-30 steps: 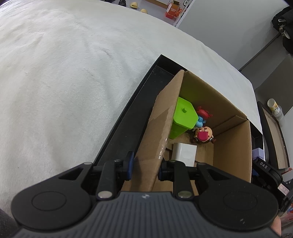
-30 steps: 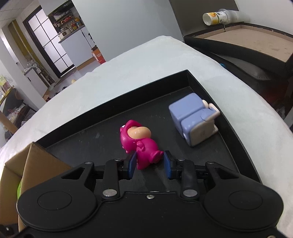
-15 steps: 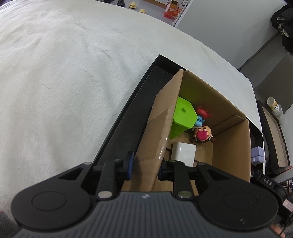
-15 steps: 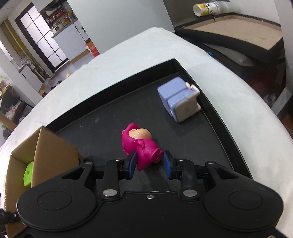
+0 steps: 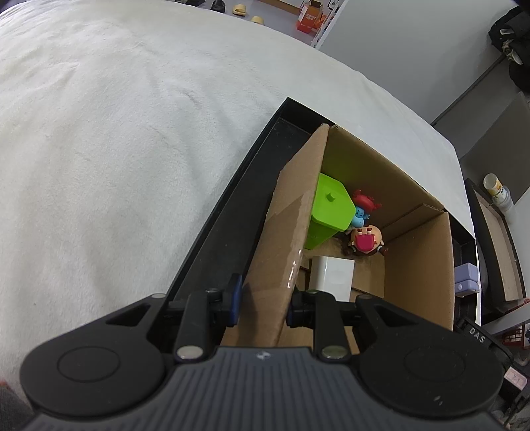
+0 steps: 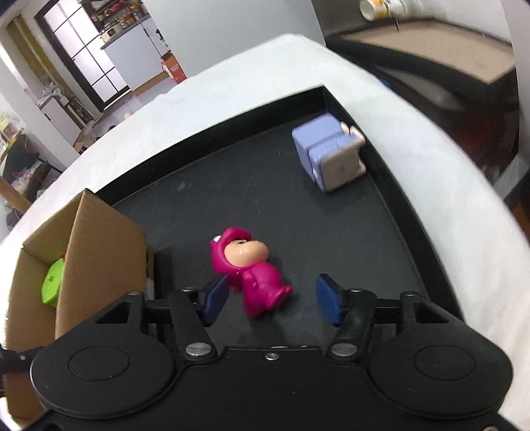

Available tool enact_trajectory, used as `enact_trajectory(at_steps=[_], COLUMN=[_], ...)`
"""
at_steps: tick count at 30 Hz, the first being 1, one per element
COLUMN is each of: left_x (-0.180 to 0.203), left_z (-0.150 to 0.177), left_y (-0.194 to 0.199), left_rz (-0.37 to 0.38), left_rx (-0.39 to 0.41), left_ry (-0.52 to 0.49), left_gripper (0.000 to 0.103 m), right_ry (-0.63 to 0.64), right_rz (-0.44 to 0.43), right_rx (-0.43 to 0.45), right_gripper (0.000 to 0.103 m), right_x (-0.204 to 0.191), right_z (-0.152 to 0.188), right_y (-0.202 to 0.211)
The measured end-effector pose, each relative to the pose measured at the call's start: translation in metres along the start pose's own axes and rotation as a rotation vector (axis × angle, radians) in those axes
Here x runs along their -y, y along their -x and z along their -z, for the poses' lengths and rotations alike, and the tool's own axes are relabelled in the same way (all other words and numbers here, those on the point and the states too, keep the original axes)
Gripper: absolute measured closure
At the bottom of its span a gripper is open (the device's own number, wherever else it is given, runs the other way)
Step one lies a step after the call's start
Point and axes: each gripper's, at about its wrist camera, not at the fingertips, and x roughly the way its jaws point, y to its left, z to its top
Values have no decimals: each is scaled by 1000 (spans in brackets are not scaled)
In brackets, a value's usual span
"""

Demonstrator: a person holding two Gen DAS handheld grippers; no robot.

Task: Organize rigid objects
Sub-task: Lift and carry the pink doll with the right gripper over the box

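Note:
My left gripper (image 5: pixel 263 303) is shut on the near wall of a cardboard box (image 5: pixel 281 252), which stands in a black tray (image 5: pixel 212 228). Inside the box are a green container (image 5: pixel 328 209), a red and blue toy (image 5: pixel 362 207), a round brown figure (image 5: pixel 364 240) and a white block (image 5: pixel 333 278). My right gripper (image 6: pixel 273 300) is open, its jaws wide apart. A magenta toy figure (image 6: pixel 246 270) lies between them, close to the left pad, and seems to rest on the black tray (image 6: pixel 205 192). A lilac block toy (image 6: pixel 328 155) lies at the tray's far right corner.
The tray sits on a white cloth-covered table (image 5: pixel 116 132). The cardboard box (image 6: pixel 66 258) stands left of the magenta figure in the right wrist view. A second tray with a brown floor (image 6: pixel 430 49) and a cup (image 6: pixel 381 8) lies beyond the table's right edge.
My right gripper has opened and let go of the magenta figure, which now lies loose between the jaws. The right camera has pulled back and up. My left gripper still grips the box wall.

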Motion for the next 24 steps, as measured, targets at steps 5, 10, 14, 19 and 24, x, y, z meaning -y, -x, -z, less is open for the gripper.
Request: enact_trajectory(at_steps=[5, 10, 14, 19, 24], left_x=[0, 0, -1, -1, -4], left_z=[0, 0, 0, -1, -4], left_y=[-1, -1, -2, -1, -3], left_rz=[-1, -2, 0, 3, 10], left_rx=[-2, -2, -4, -5, -12], left_ry=[6, 6, 11, 11, 23], left_gripper=[79, 79, 79, 79, 79], right_ry=[40, 45, 42, 23, 24], right_rz=[15, 25, 16, 0, -2], right_rx=[33, 60, 51, 66, 63], right_gripper=[44, 65, 65, 65, 65], right_x=[-5, -5, -4, -2, -7], right_z=[-3, -4, -2, -4, -6], right_y=[-8, -10, -6, 8, 23])
